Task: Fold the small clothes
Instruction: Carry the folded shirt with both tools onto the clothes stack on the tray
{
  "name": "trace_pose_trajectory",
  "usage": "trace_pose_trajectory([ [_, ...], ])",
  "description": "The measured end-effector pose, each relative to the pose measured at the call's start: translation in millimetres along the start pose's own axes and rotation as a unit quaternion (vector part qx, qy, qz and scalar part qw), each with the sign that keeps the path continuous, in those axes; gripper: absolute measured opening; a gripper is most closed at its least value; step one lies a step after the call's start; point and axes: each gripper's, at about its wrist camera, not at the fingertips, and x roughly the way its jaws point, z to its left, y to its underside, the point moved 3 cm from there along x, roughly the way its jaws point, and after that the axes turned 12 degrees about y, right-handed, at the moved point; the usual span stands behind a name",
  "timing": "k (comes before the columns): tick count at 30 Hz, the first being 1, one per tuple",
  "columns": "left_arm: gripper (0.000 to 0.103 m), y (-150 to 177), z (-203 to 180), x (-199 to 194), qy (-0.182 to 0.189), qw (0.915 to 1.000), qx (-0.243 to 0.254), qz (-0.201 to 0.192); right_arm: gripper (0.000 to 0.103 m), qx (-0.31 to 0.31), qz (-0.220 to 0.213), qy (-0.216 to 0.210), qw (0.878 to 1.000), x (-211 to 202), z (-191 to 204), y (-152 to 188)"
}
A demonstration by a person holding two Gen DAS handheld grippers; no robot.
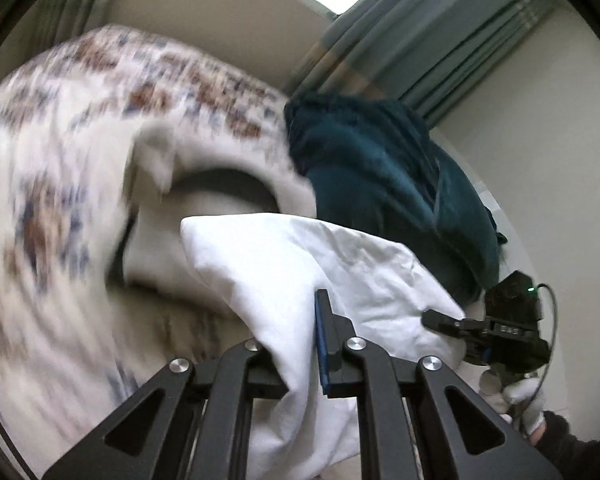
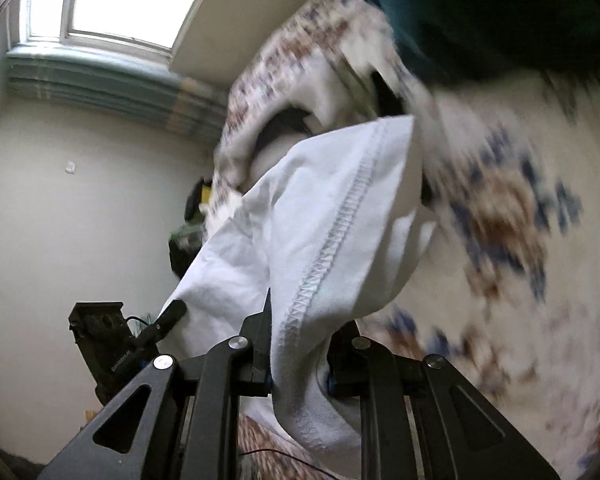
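Note:
A small white garment hangs lifted between both grippers above a patterned bedspread. My left gripper is shut on one edge of it, the cloth bunched between the jaws. My right gripper is shut on another edge with a stitched hem. The right gripper also shows in the left wrist view, pinching the garment's far side. The left gripper shows in the right wrist view, at the cloth's left corner.
A dark teal blanket lies heaped on the bed beside the bedspread; it also shows in the right wrist view. A white pillow sits under the bedspread's fold. Curtains, a window and pale walls surround the bed.

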Motion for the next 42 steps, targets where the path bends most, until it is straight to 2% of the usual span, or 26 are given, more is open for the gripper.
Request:
trace_pose_trajectory([
  [3, 0.007, -66.1, 12.8, 16.4, -0.007, 0.9997, 0.025, 0.000, 0.019, -0.008, -0.035, 0.000, 0.999, 8.2, 47.3, -60.7],
  [5, 0.007, -109.0, 35.2, 32.3, -0.011, 0.9994, 0.032, 0.006, 0.019, -0.007, -0.051, 0.004, 0.999, 23.5, 69.7, -102.8],
  [7, 0.007, -131.7, 59.0, 47.6, -0.015, 0.9992, 0.034, 0.017, 0.019, -0.004, -0.061, 0.011, 0.998, 44.2, 83.8, -138.6],
  [8, 0.007, -144.4, 80.1, 62.2, -0.029, 0.9988, 0.029, 0.027, 0.019, -0.001, -0.063, 0.015, 0.998, 55.2, 88.9, -155.6],
  [10, 0.008, -153.2, 114.9, 86.5, -0.038, 0.9978, 0.016, 0.052, 0.019, 0.000, -0.063, 0.033, 0.997, 88.6, 94.6, -192.0],
  [13, 0.008, -149.2, 168.0, 120.2, -0.083, 0.9923, -0.004, 0.092, 0.019, 0.010, -0.045, 0.060, 0.997, 140.4, 86.8, -227.2],
  [14, 0.012, -146.6, 181.1, 124.7, -0.100, 0.9901, -0.009, 0.099, 0.019, 0.015, -0.037, 0.078, 0.996, 160.7, 79.3, -236.5],
  [16, 0.013, -136.9, 200.0, 130.6, -0.103, 0.9886, -0.023, 0.107, 0.019, 0.026, -0.028, 0.098, 0.994, 184.7, 61.7, -242.6],
  [19, 0.016, -128.0, 202.5, 127.6, -0.107, 0.9879, -0.015, 0.111, 0.024, 0.034, -0.014, 0.125, 0.992, 204.6, 42.5, -248.7],
  [21, 0.015, -128.9, 195.6, 118.9, -0.120, 0.9871, -0.013, 0.106, 0.039, 0.031, -0.006, 0.146, 0.989, 208.6, 36.9, -250.0],
  [22, 0.017, -127.6, 189.0, 112.6, -0.129, 0.9867, -0.013, 0.098, 0.041, 0.025, -0.009, 0.160, 0.987, 206.8, 37.5, -250.4],
  [23, 0.028, -125.4, 179.9, 105.4, -0.147, 0.9853, -0.003, 0.087, 0.048, 0.016, -0.019, 0.181, 0.983, 197.4, 38.9, -246.4],
  [24, 0.035, -124.1, 173.0, 101.0, -0.162, 0.9834, 0.008, 0.081, 0.050, 0.005, -0.037, 0.203, 0.978, 186.4, 42.7, -243.3],
  [26, 0.070, -114.1, 147.8, 89.6, -0.181, 0.9807, 0.041, 0.062, 0.050, -0.024, -0.070, 0.229, 0.971, 167.0, 57.4, -235.6],
  [28, 0.085, -105.1, 140.2, 84.4, -0.185, 0.9801, 0.052, 0.049, 0.050, -0.059, -0.088, 0.233, 0.967, 152.6, 76.2, -218.6],
  [30, 0.085, -91.0, 136.3, 85.9, -0.190, 0.9780, 0.066, 0.053, 0.050, -0.081, -0.102, 0.239, 0.962, 144.5, 88.9, -200.4],
  [31, 0.085, -83.2, 140.5, 89.0, -0.210, 0.9735, 0.070, 0.058, 0.050, -0.095, -0.104, 0.241, 0.960, 145.2, 93.2, -192.6],
  [33, 0.085, -69.7, 159.4, 95.6, -0.237, 0.9673, 0.052, 0.074, 0.050, -0.125, -0.093, 0.278, 0.948, 155.2, 93.3, -177.0],
  [35, 0.087, -55.4, 178.6, 96.2, -0.250, 0.9644, 0.029, 0.083, 0.050, -0.120, -0.072, 0.316, 0.938, 166.3, 75.7, -166.6],
  [37, 0.092, -48.1, 188.4, 92.9, -0.248, 0.9656, 0.014, 0.078, 0.050, -0.103, -0.056, 0.336, 0.935, 173.8, 51.3, -159.7],
  [39, 0.093, -42.9, 192.0, 86.9, -0.248, 0.9659, 0.006, 0.074, 0.050, -0.079, -0.041, 0.337, 0.937, 177.4, 28.4, -153.5],
  [42, 0.093, -40.6, 182.4, 76.4, -0.255, 0.9645, 0.007, 0.068, 0.050, -0.074, -0.036, 0.346, 0.935, 175.8, 20.8, -146.7],
])
